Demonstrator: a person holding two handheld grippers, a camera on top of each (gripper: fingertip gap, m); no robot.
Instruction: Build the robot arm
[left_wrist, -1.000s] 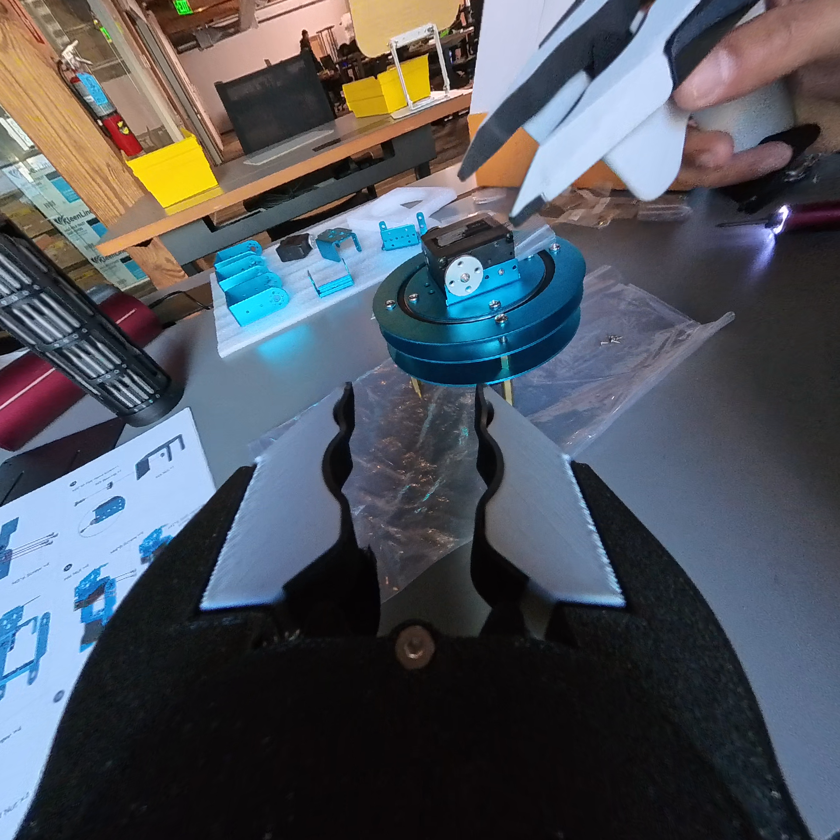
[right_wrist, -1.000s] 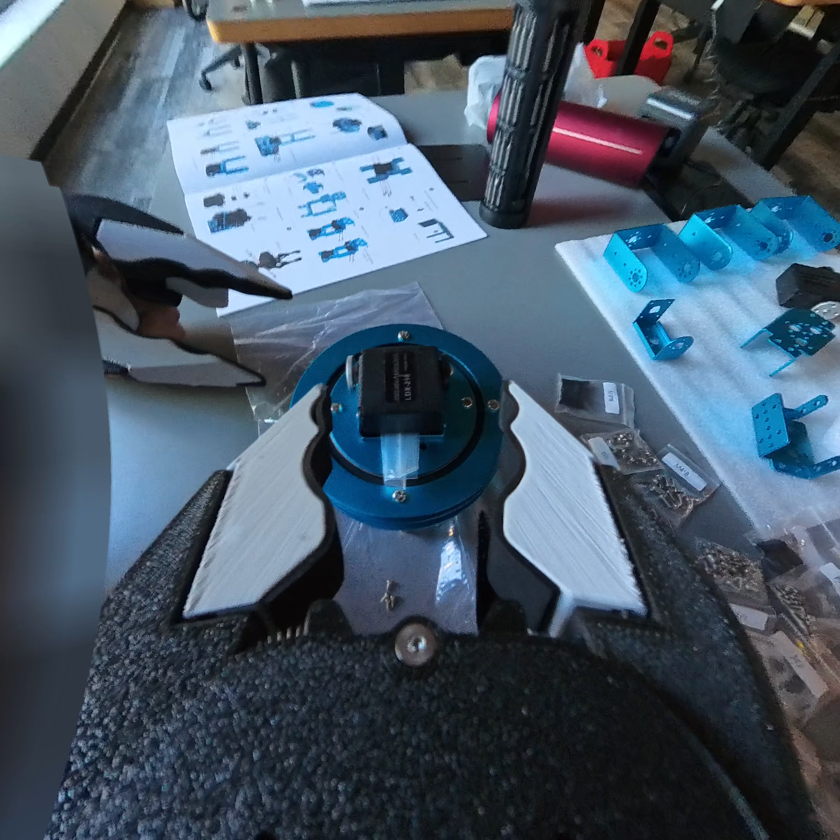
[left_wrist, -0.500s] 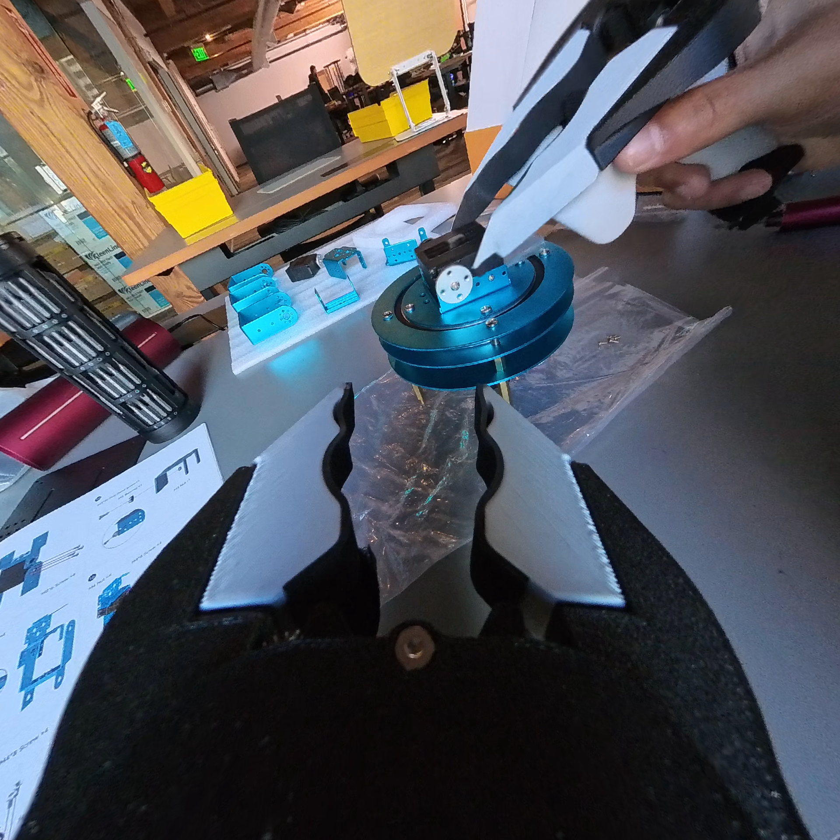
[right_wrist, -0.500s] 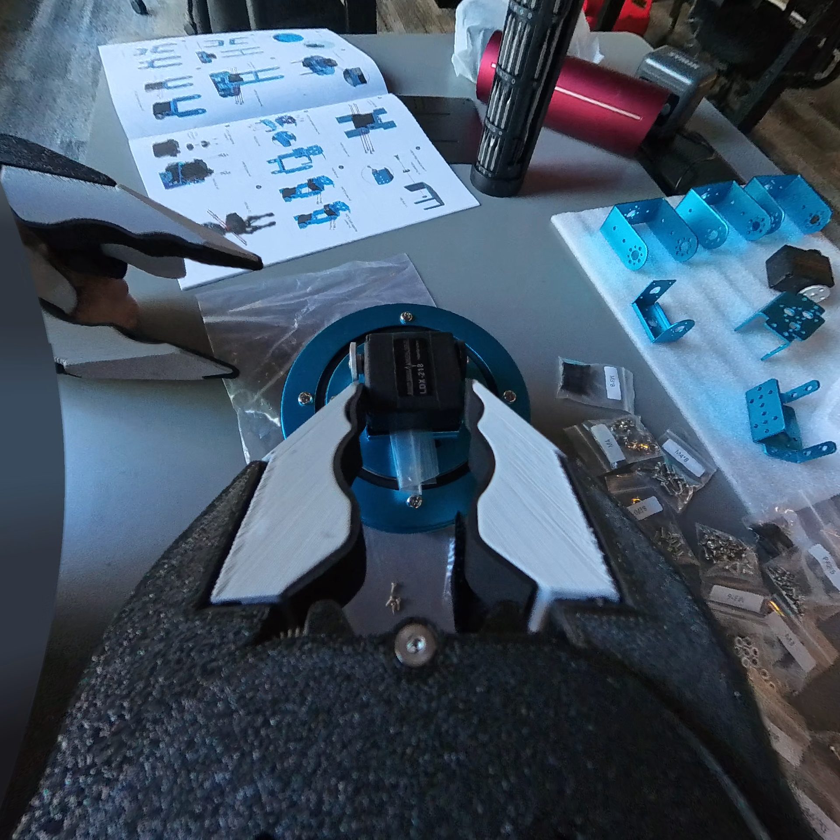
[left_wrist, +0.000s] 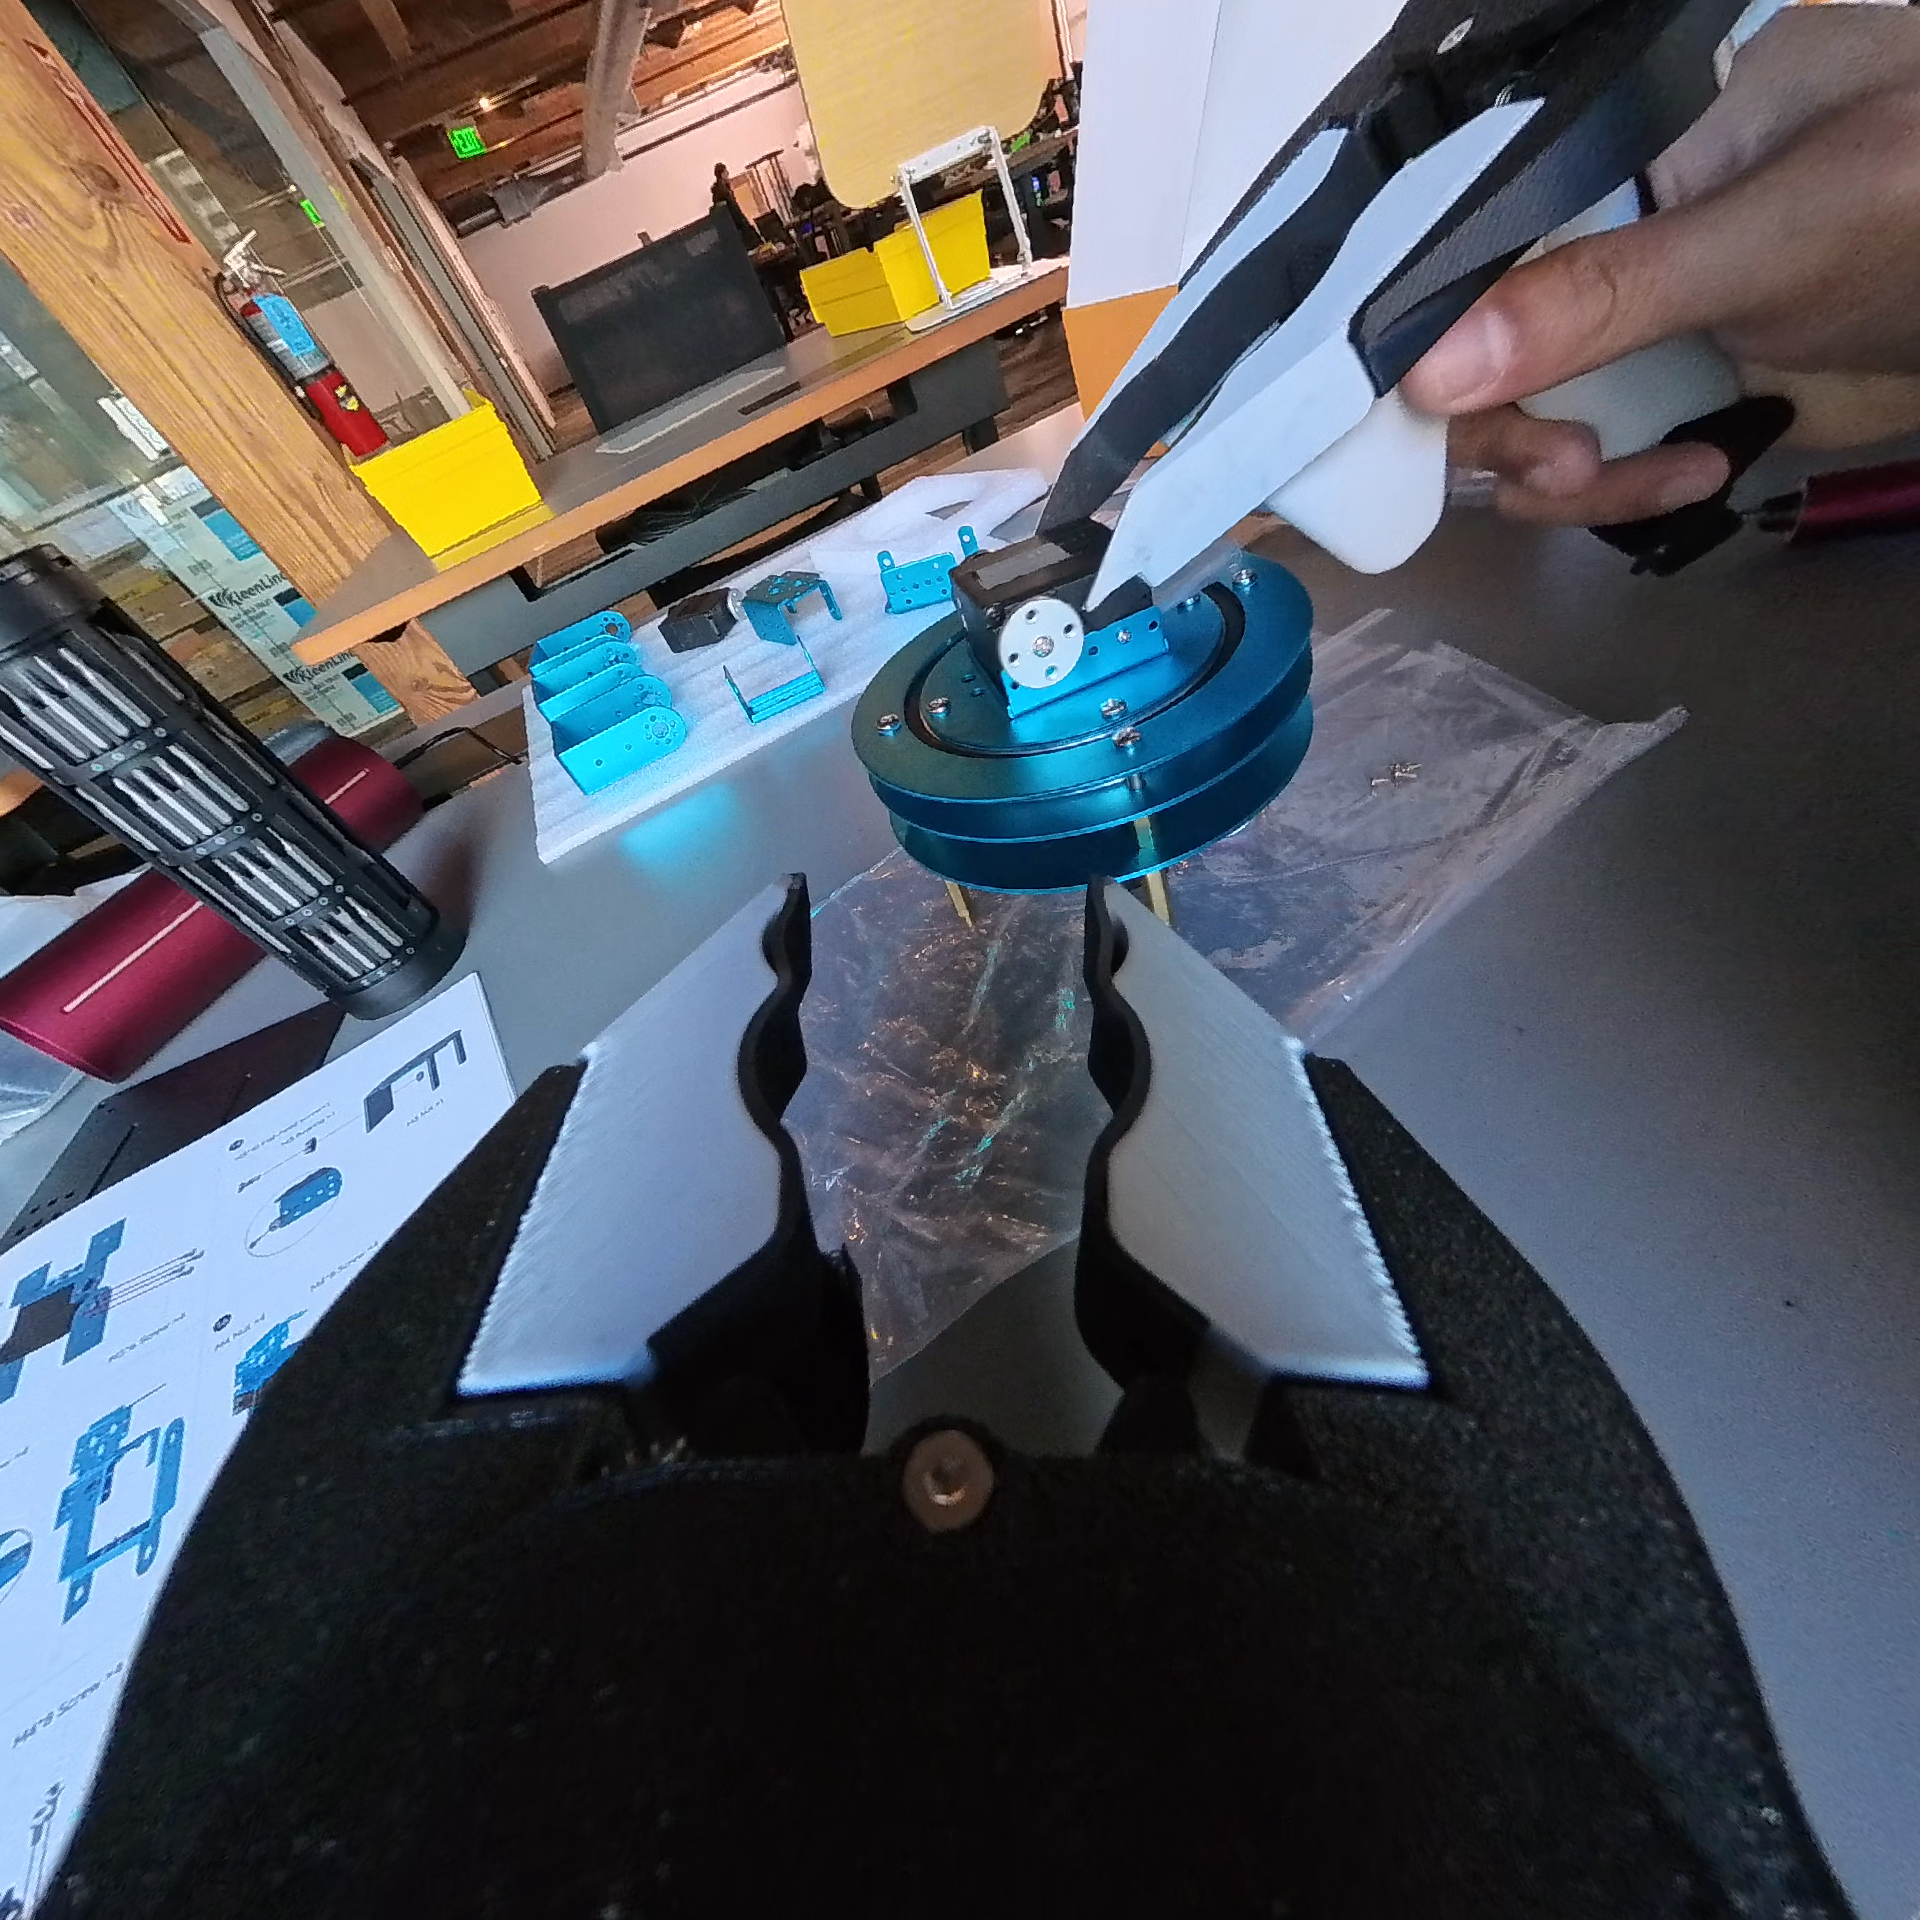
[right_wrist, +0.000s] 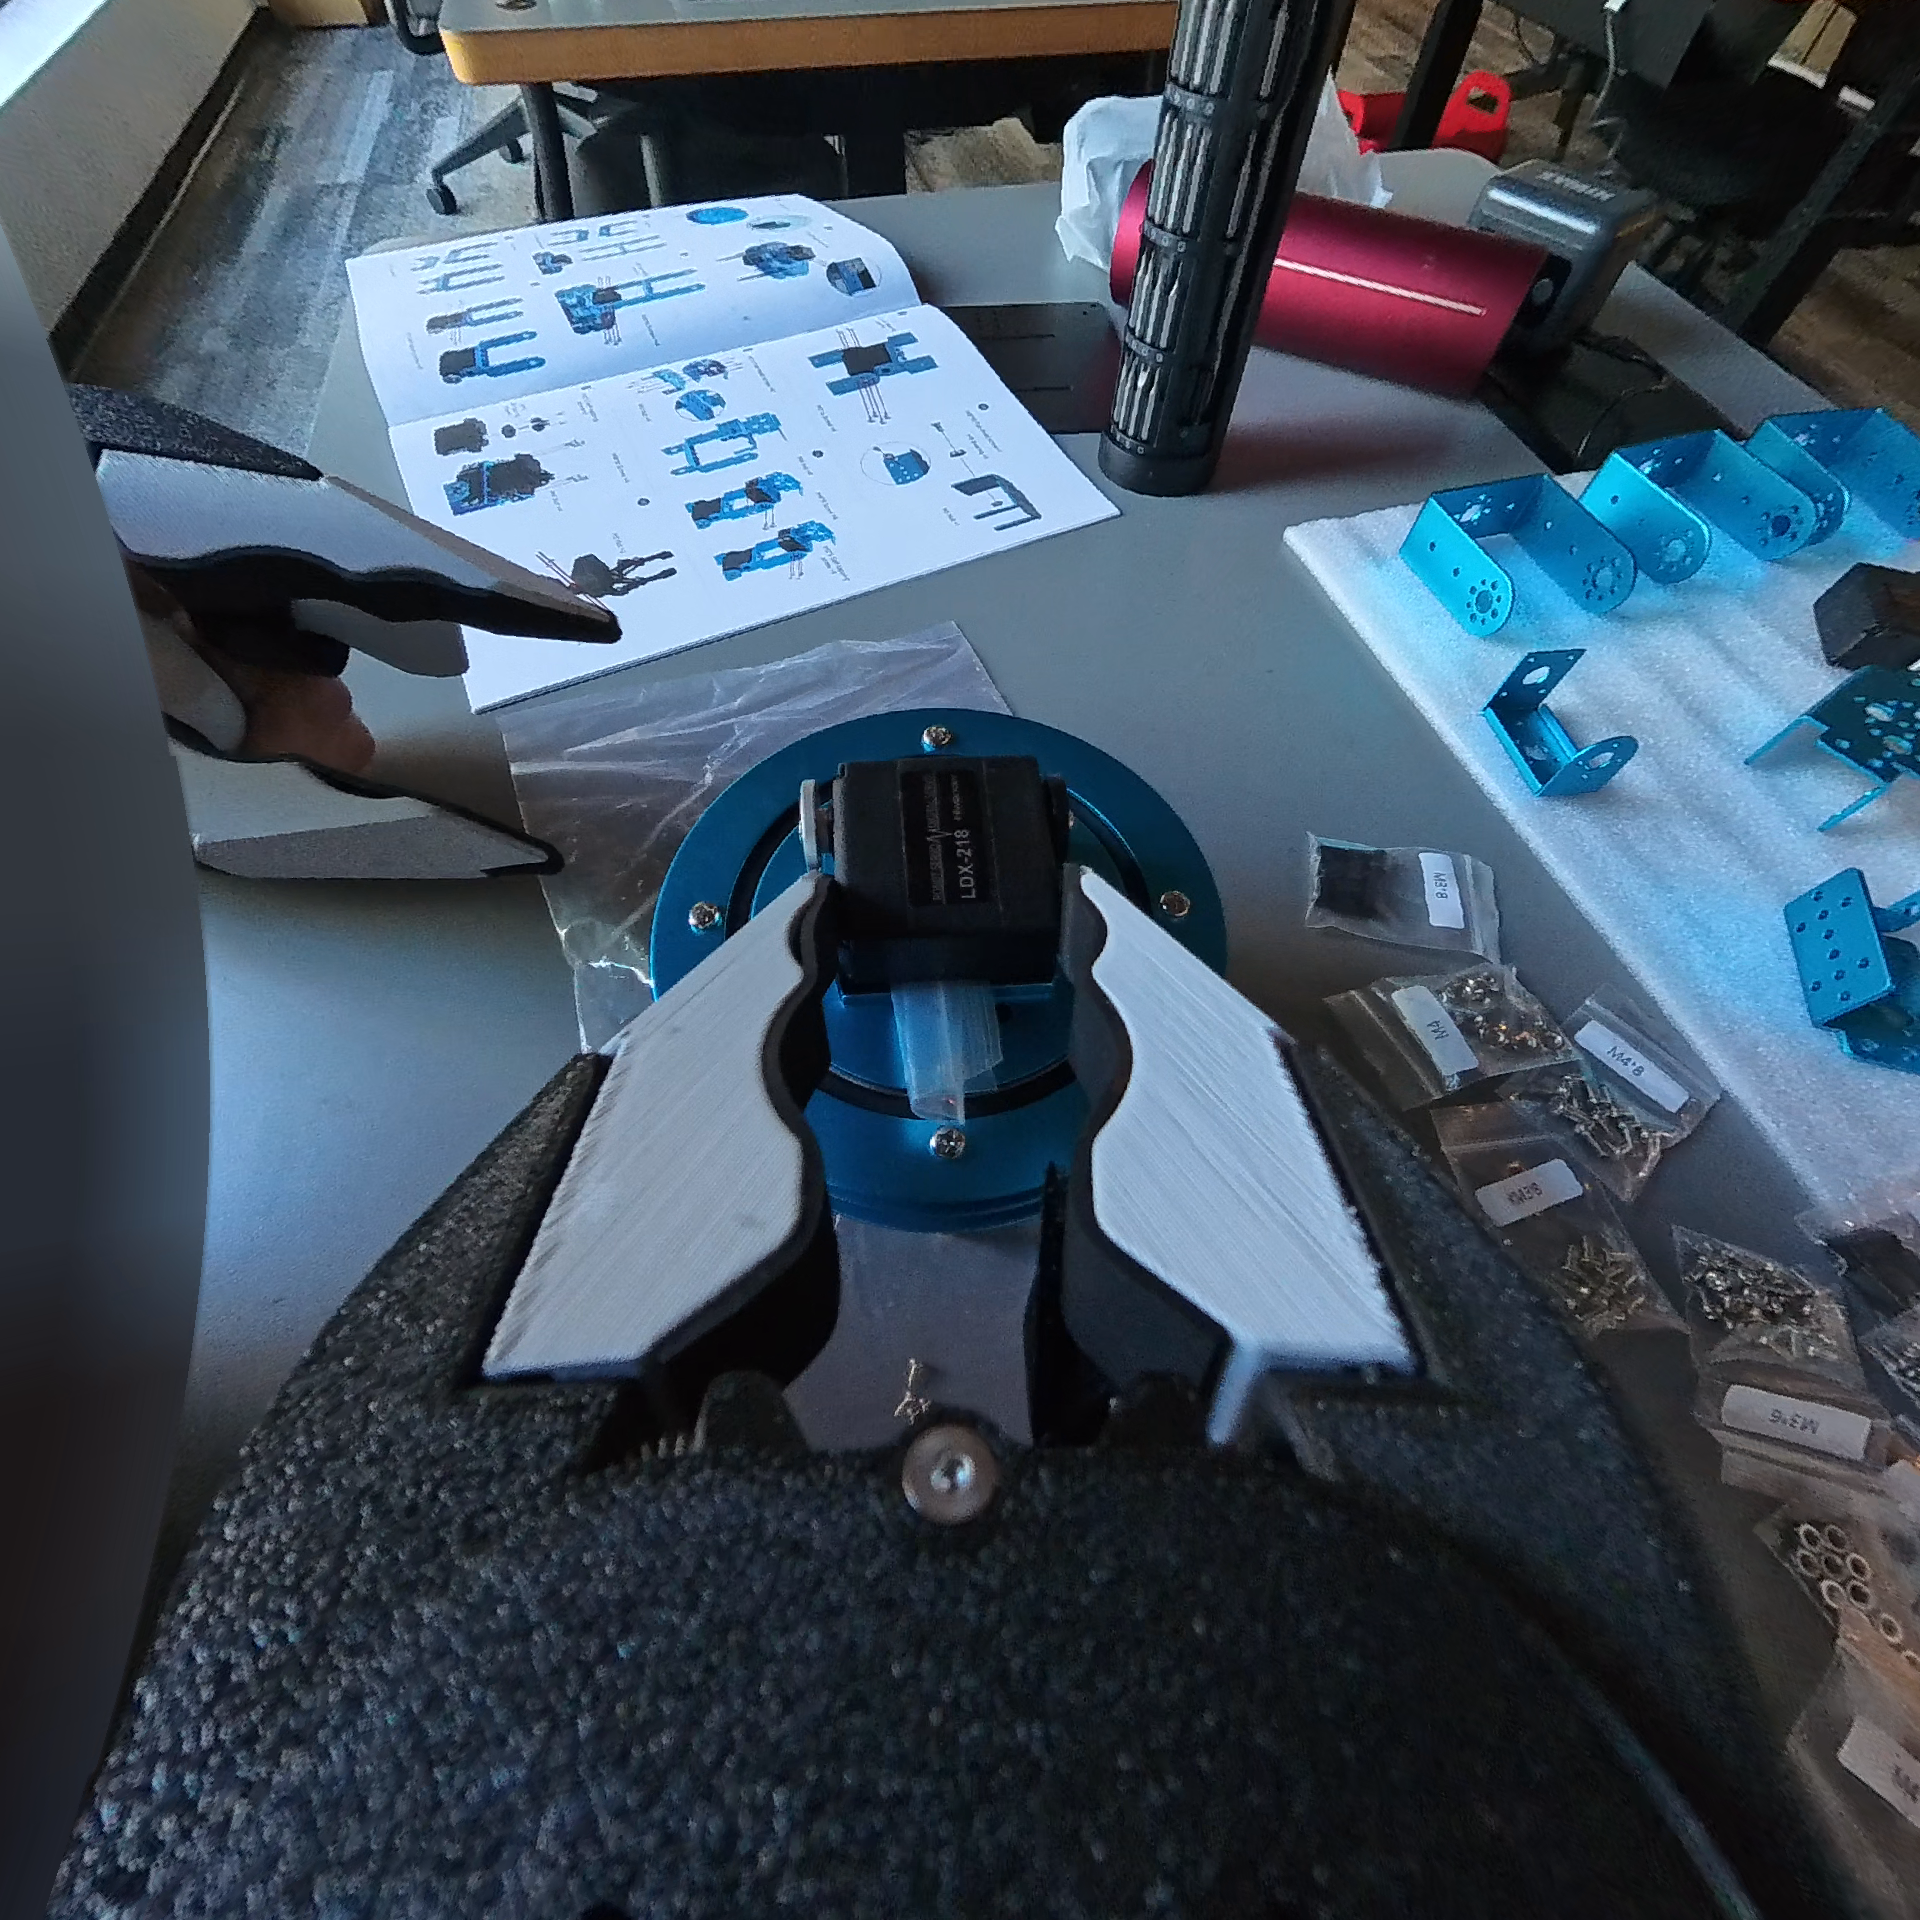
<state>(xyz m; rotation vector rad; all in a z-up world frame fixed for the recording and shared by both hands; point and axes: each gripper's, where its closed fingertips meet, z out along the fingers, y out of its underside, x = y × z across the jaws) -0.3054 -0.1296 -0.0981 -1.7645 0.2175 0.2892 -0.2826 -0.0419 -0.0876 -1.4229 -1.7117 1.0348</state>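
Observation:
A black servo (right_wrist: 945, 831) sits in a blue bracket on top of a round blue base (right_wrist: 1143, 831), which stands on brass posts over a clear plastic bag (right_wrist: 727, 707). My right gripper (right_wrist: 951, 888) is shut on the servo, one fingertip on each side. In the left wrist view the right gripper (left_wrist: 1081, 561) comes down from the upper right onto the servo (left_wrist: 1003, 582), and the base (left_wrist: 1081, 790) looks slightly tilted. My left gripper (left_wrist: 945, 904) is open and empty, just short of the base, over the bag (left_wrist: 935, 1091). It also shows in the right wrist view (right_wrist: 582, 743).
An open instruction booklet (right_wrist: 675, 436) lies left of the base. A black mesh cylinder (right_wrist: 1195, 260) stands before a red cylinder (right_wrist: 1351, 291). A white foam sheet (right_wrist: 1455, 644) holds several blue brackets. Small bags of screws (right_wrist: 1558, 1091) lie right. Loose screws (left_wrist: 1392, 771) rest on the bag. It is some 25 cm from my left tips to the black mesh cylinder (right_wrist: 1195, 260). It is also in sight in the left wrist view (left_wrist: 278, 816).
My right gripper came down from around the base rim and closed its fingers on the servo. The base now looks slightly tilted. My left gripper stayed open and shifted only a little.

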